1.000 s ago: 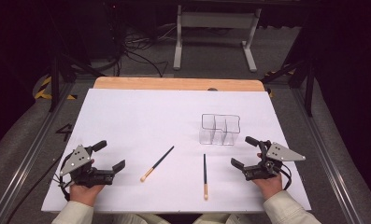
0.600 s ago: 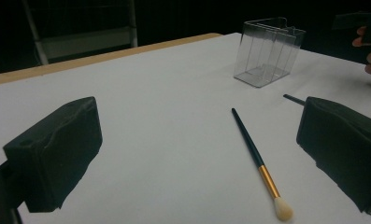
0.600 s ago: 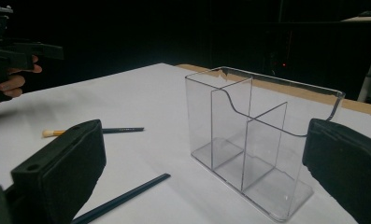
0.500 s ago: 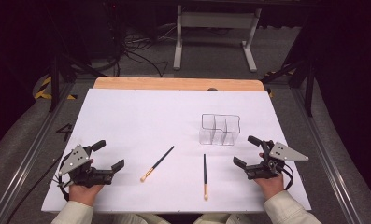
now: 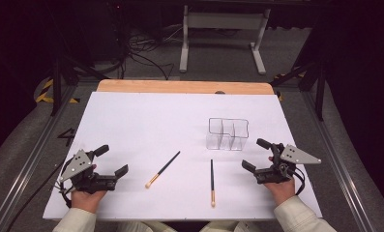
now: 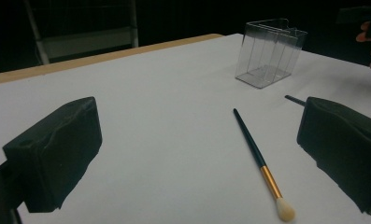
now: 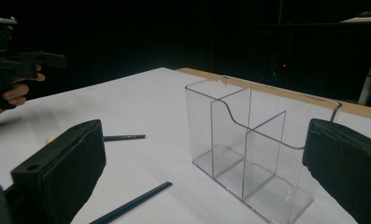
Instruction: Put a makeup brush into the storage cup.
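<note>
right tongs (image 5: pixel 256 153) edged slightly rightward

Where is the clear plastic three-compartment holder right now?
In the high view the clear plastic holder stands upright on the white table, right of centre, just ahead of the right gripper and beyond the tip of the nearer dark-handled brush.

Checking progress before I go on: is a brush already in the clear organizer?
No, the clear organizer stands empty, and both brushes lie flat on the table.
</note>
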